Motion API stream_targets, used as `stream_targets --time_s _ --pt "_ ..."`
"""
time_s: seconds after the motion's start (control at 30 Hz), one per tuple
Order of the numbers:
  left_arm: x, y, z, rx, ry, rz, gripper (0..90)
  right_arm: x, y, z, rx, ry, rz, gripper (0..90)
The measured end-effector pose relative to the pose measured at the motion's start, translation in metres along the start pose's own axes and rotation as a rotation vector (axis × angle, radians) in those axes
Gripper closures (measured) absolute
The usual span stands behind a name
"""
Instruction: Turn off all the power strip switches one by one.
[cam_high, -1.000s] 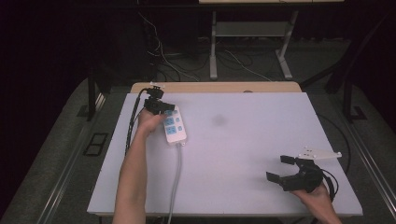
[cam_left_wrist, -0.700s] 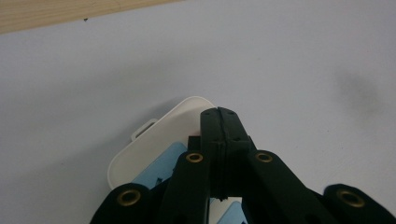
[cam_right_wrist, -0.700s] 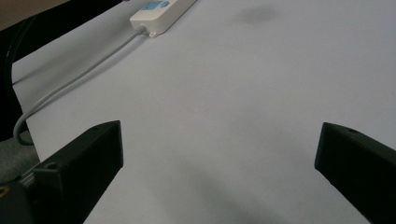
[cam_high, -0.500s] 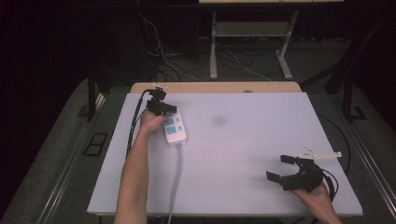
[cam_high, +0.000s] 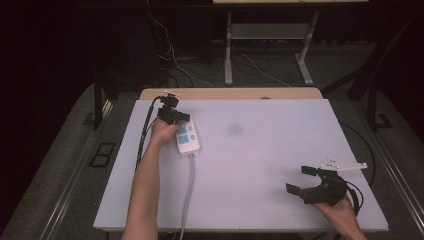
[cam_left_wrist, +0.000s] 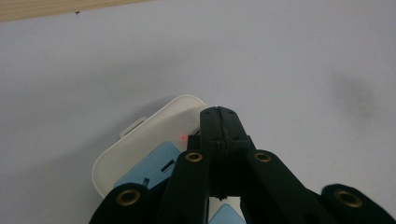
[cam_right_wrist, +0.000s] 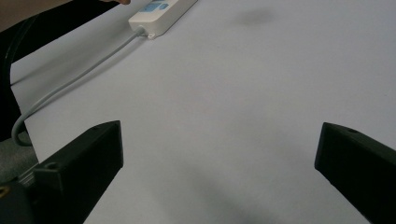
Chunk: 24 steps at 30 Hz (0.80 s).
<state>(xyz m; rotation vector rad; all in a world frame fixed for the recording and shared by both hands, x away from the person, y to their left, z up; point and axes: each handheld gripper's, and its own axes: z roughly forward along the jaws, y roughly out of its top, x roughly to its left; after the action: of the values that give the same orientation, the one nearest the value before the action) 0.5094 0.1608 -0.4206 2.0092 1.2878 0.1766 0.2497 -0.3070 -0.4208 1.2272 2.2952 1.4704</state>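
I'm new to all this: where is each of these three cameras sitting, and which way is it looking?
High view: fixed above the person's side, looking forward and down on the white table; both forearms, left gripper and right gripper show.
Left gripper view: rides the left gripper, looking down its shut jaws at the power strip.
Right gripper view: rides the right gripper, looking across the table between open jaws.
Shared: all three show the power strip; its grey cable shows in two.
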Motion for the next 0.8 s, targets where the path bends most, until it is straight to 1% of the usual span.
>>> stream_targets --time_s 0.07,0.2,0.27,0.47,0.57,0.6,0.63,0.67,0.8 --pt "0.000 -0.001 0.000 -0.002 0.003 0.002 89.8 0.001 0.000 -0.001 -0.002 -0.001 0.001 1.0" --pt "0.000 -0.001 0.000 -0.005 0.003 -0.009 89.8 0.000 0.000 -0.003 -0.008 -0.003 0.003 1.0" --pt "-0.002 -0.001 0.000 -0.004 0.012 -0.002 89.8 0.000 0.000 -0.003 -0.008 -0.004 0.004 1.0" --pt "-0.006 -0.004 -0.001 -0.025 0.043 0.012 89.7 -0.001 0.001 -0.002 -0.007 -0.001 0.004 1.0" --pt "-0.009 -0.005 -0.002 -0.017 0.048 0.024 89.7 -0.001 0.001 -0.001 -0.004 -0.001 0.003 1.0" --pt "-0.011 -0.006 -0.002 -0.017 0.057 0.043 89.8 0.000 0.001 -0.002 -0.006 -0.002 0.003 1.0" --pt "-0.012 -0.007 -0.003 -0.027 0.064 0.058 89.8 0.000 0.001 -0.002 -0.008 -0.001 0.003 1.0" --pt "-0.013 -0.009 -0.006 -0.060 0.048 0.047 89.9 0.000 0.001 -0.003 -0.009 -0.001 0.003 1.0" --pt "-0.013 -0.015 -0.014 -0.115 0.028 0.027 89.9 0.000 0.001 -0.004 -0.017 0.000 -0.001 1.0"
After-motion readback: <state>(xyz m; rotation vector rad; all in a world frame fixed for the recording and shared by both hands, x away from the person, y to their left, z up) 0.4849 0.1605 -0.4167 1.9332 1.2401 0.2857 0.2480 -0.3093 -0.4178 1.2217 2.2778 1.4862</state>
